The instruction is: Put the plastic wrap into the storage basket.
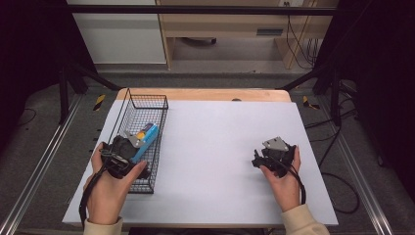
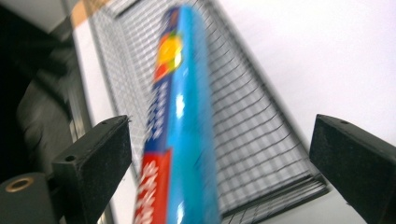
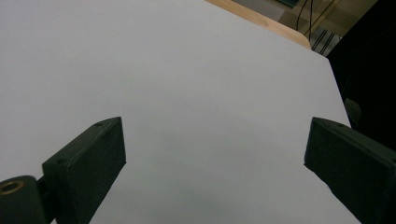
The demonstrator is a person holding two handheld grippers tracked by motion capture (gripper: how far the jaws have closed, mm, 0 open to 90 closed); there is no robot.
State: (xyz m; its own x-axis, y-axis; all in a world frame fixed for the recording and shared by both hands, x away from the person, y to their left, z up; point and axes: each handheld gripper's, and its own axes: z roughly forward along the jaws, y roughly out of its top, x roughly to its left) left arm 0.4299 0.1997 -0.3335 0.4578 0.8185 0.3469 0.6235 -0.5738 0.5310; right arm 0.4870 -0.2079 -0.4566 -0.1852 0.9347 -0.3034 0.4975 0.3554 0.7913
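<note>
At the left of the high view, the left gripper (image 1: 131, 147) hangs over the wire basket (image 1: 159, 147) with its jaws spread wide, clear of the long blue box (image 2: 187, 121) lying inside. A clean release means lifting straight up without snagging the mesh. At lower right, the right gripper (image 1: 257, 160) rests with its jaws spread around nothing.

A long blue box (image 2: 184, 116) lies lengthwise in the wire basket (image 2: 261, 140), between the left gripper (image 2: 219, 154)'s wide-apart jaws, touching neither; the basket rests on white table (image 2: 327, 46).
</note>
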